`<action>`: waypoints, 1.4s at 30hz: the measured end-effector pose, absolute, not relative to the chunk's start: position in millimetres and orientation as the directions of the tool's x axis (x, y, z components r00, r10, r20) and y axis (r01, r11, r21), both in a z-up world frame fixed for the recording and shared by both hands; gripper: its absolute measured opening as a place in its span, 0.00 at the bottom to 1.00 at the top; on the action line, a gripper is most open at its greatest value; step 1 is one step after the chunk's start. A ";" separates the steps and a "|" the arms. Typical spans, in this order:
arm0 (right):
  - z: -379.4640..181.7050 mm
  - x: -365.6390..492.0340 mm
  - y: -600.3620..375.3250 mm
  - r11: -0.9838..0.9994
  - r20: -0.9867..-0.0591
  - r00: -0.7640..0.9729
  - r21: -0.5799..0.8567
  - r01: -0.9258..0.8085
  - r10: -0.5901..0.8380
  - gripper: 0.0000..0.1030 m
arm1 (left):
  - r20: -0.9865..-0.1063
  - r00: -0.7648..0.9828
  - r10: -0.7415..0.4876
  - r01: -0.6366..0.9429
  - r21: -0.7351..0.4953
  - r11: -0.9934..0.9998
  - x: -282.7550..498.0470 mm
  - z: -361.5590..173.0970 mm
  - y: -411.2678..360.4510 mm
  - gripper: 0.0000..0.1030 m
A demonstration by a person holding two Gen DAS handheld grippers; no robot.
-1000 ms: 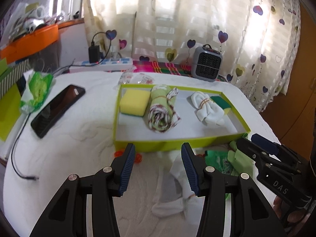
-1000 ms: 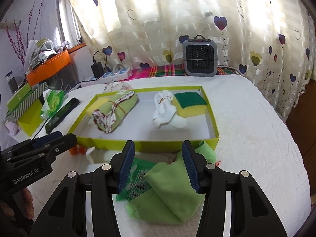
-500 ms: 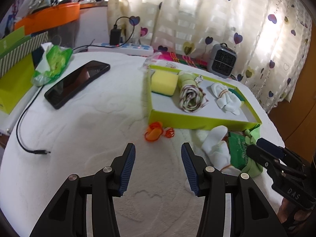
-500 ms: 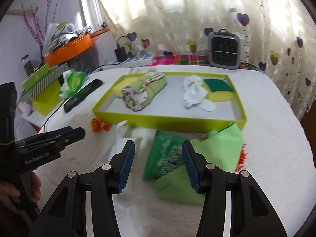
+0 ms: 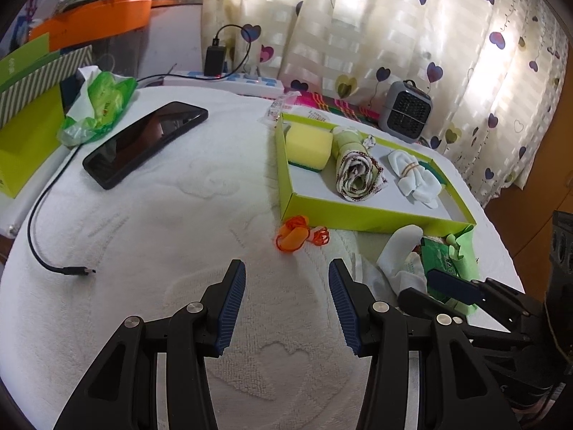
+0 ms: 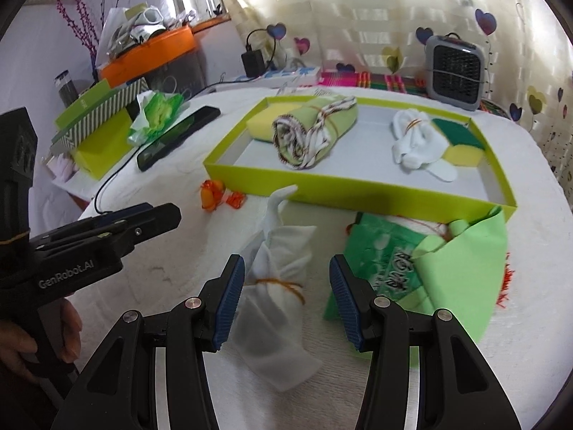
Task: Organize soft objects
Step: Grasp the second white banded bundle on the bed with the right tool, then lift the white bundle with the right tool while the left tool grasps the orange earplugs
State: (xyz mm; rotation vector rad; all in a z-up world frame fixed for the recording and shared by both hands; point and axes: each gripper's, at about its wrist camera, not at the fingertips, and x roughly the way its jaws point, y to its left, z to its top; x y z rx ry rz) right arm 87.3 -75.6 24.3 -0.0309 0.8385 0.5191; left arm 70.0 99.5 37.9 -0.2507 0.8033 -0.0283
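A lime tray (image 6: pixel 343 183) (image 5: pixel 361 216) holds a yellow sponge (image 5: pixel 308 143), a rolled green cloth (image 6: pixel 315 129), tied white socks (image 6: pixel 417 139) and a green-topped sponge (image 6: pixel 462 141). In front of it lie a white sock bundle (image 6: pixel 277 272) tied with an orange band, a green patterned cloth (image 6: pixel 383 258) and a light green cloth (image 6: pixel 462 272). My right gripper (image 6: pixel 286 297) is open, its fingers on either side of the white bundle. My left gripper (image 5: pixel 286 304) is open and empty over bare towel, left of the socks (image 5: pixel 399 251). Each gripper shows in the other's view.
Orange rubber bands (image 5: pixel 297 236) lie by the tray's near left corner. A black phone (image 5: pixel 143 141), a cable (image 5: pixel 53 243), a tissue pack (image 5: pixel 98 105) and green boxes (image 6: pixel 96 132) sit to the left. A grey heater (image 6: pixel 454 71) and power strip (image 5: pixel 232 80) stand behind.
Both grippers pulled back and swung left from the tray. The right gripper now straddles the white sock bundle instead of the green cloths. The left gripper faces bare towel.
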 end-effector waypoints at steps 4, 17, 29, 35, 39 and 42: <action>21.0 88.0 -69.5 0.872 -0.727 0.540 0.166 -0.461 0.424 0.49 | -0.711 0.692 -0.125 -0.071 -0.239 0.969 70.2 36.3 101.1 0.46; 16.0 86.3 -61.7 0.871 -0.739 0.544 0.118 -0.477 0.398 0.31 | -0.724 0.676 -0.141 -0.060 -0.245 0.968 75.0 31.7 102.4 0.46; 29.6 85.3 -78.1 0.873 -0.692 0.577 0.167 -0.458 0.435 0.30 | -0.737 0.661 -0.142 -0.034 -0.219 0.975 87.4 32.4 96.2 0.46; 43.9 83.8 -91.2 0.878 -0.655 0.611 0.182 -0.443 0.444 0.30 | -0.755 0.643 -0.127 -0.014 -0.178 0.984 101.0 29.5 86.8 0.46; 50.4 85.9 -98.9 0.882 -0.637 0.629 0.193 -0.429 0.446 0.30 | -0.763 0.639 -0.103 -0.006 -0.139 0.990 111.7 29.4 80.2 0.46; 53.3 86.5 -103.4 0.881 -0.626 0.636 0.203 -0.427 0.452 0.30 | -0.765 0.636 -0.106 -0.014 -0.149 0.989 115.9 27.0 81.6 0.46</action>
